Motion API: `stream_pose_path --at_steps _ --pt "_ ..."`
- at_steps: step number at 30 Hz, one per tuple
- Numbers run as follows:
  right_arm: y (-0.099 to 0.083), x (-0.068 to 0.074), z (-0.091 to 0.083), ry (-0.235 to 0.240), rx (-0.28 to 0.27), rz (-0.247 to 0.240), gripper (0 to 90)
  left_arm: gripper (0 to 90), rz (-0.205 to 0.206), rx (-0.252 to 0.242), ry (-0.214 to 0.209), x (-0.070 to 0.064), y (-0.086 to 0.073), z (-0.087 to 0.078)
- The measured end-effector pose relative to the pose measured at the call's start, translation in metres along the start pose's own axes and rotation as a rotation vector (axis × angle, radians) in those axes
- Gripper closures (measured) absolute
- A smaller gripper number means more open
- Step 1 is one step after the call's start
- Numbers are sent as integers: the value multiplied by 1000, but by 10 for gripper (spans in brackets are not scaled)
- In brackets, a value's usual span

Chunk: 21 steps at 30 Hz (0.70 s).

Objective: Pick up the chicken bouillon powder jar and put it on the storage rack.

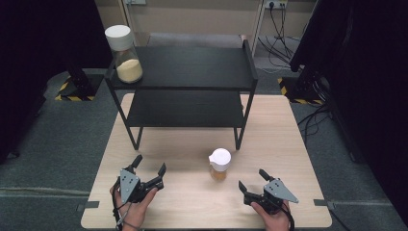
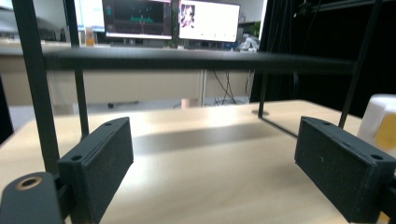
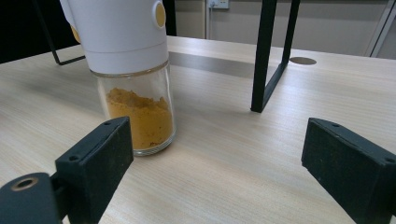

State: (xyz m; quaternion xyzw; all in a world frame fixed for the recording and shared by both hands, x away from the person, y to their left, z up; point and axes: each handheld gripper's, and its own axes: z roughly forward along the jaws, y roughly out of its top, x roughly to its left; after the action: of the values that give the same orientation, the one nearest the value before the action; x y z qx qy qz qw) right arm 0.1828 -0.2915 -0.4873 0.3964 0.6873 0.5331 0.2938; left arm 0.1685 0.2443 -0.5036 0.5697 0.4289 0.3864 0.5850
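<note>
**Spice jar waits between two open grippers**

Spice jar (image 1: 219, 164) stands upright on the desk (image 1: 288, 144), just right of centre in the high view, white cap on, orange powder filling its lower part. Right hand-held gripper (image 1: 251, 182) sits at the lower right of the frame, jaws spread wide, holding nothing, apart from the jar. Its own camera puts the spice jar (image 3: 133, 84) at the upper left, ahead of the left jaw and not between the two, so the line is off.

Left hand-held gripper (image 1: 149, 166) rests at the lower left, jaws wide too, empty, looking under the black shelf rack (image 1: 185, 67); the jar's white cap just shows at the right edge of its view.

Judging from this, the grasp looks like the right hand's job. To do it well: swing the jaws until the jar sits centred between them, come in low and level, and close on the glass body below the cap, where the sides look straight. Glass is likely slick, so squeeze squarely. Watch the rack's front leg (image 3: 264, 56) close behind it; a wide approach could clip it. A second, larger jar (image 1: 122, 53) stands on the rack's top shelf, upper left.
</note>
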Motion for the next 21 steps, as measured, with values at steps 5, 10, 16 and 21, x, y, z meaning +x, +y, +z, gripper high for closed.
stream_pose_path --at_steps 5,10,16,21 --pt "0 0 0 -1 0 0 92 112 0 37 9 2 -11 -1" --pt "0 0 0 0 -1 1 92 111 -7 67 16 4 -18 1" --pt "-1 0 0 1 -3 1 92 112 -10 67 9 5 -18 1" --pt "-1 0 0 -2 -4 0 91 111 -1 68 6 5 -18 1"
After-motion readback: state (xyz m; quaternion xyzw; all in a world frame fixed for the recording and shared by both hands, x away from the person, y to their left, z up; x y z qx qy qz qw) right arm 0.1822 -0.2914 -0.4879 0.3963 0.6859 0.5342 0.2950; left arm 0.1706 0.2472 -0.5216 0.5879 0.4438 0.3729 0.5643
